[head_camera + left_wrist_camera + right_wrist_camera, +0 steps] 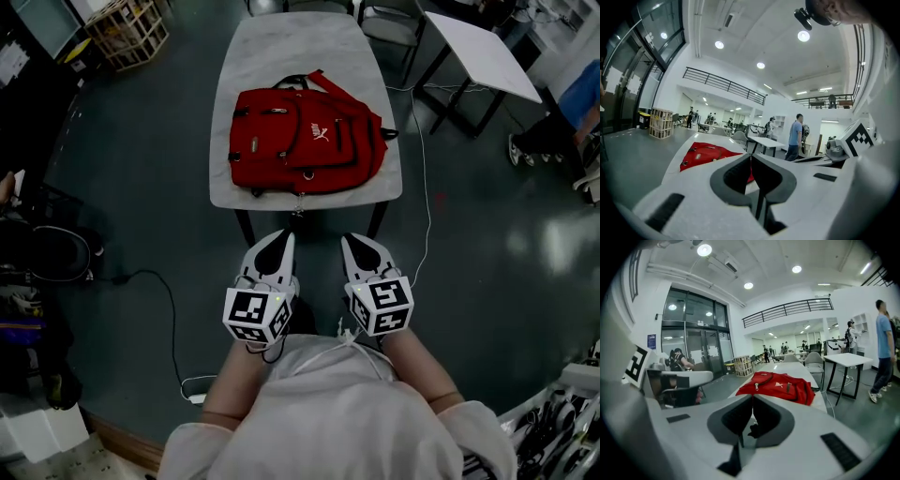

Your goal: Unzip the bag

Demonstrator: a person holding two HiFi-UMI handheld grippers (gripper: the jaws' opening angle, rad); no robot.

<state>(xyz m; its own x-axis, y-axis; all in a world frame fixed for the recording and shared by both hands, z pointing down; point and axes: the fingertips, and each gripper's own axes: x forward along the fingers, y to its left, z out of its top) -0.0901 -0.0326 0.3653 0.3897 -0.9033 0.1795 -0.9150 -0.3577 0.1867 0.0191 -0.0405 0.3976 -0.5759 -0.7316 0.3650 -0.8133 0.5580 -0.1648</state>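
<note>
Two grippers are held low, close to the person's body, just short of the near edge of the table (281, 56). The left gripper (284, 236) has its jaws pressed together at the tips with nothing between them, as its own view shows (751, 157). The right gripper (349, 240) is clenched in the same way and is also empty (753, 399). They sit side by side, a little apart, and both point toward the table.

A red backpack (305, 141) lies flat on the table, front side up, and covers most of the near half. Its straps and top handle point to the far right, and its lower edge is near the table edge closest to the person. Neither gripper touches it. From the left gripper view the backpack (710, 153) shows just beyond the closed jaws. From the right gripper view it lies ahead (780, 385), with a zip pull (756, 386) resting on its near side.

Beyond the table on the right stands a white table (478, 47). A wooden crate (131, 28) sits on the floor at the far left. A black cable (169, 309) runs over the dark floor to the person's left. Someone in a blue shirt (882, 348) stands near the white table.
</note>
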